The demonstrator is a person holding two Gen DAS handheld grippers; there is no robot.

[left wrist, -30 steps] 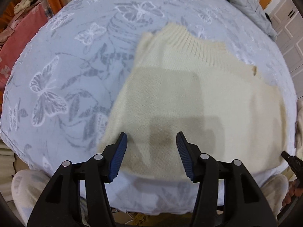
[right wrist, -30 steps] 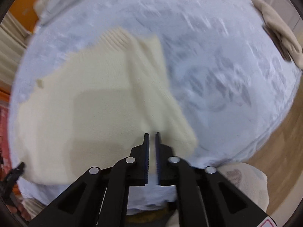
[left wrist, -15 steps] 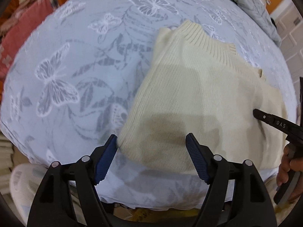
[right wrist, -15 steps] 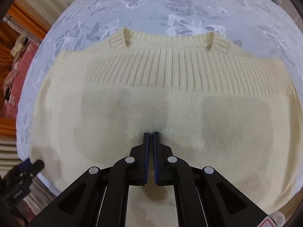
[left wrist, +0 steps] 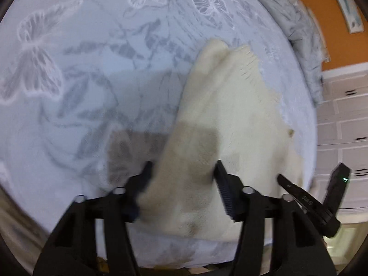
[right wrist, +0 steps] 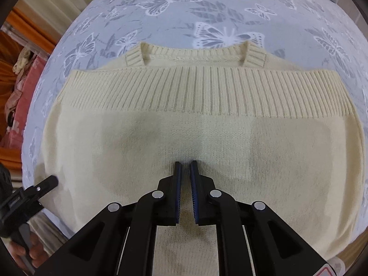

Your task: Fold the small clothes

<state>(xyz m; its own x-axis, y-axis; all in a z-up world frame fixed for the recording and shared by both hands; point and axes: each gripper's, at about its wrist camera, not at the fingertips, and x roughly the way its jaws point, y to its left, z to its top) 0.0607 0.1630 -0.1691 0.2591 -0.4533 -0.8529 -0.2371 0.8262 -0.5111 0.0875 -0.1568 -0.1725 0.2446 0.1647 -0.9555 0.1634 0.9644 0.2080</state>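
Observation:
A cream knitted sweater (right wrist: pixel 207 119) lies folded on a bed, its ribbed hem laid up near the neckline. My right gripper (right wrist: pixel 185 163) hovers over the sweater's middle, its jaws a narrow gap apart and empty. In the left wrist view the sweater (left wrist: pixel 230 119) is blurred; my left gripper (left wrist: pixel 184 172) is open, its fingers straddling the sweater's near left corner. The right gripper's body (left wrist: pixel 308 202) shows at that view's right edge, and the left gripper's body (right wrist: pixel 27 197) at the right wrist view's lower left.
The bed has a grey-blue butterfly-print cover (right wrist: pixel 207 7). A grey quilt (left wrist: pixel 296 36) lies at the far side by an orange wall. White drawers (left wrist: pixel 345 126) stand to the right. Pink bedding (right wrist: pixel 20 101) is piled on the left.
The left gripper has swung left and closer over the sweater's corner, still open. The right gripper's jaws have parted slightly and it holds over the sweater's middle.

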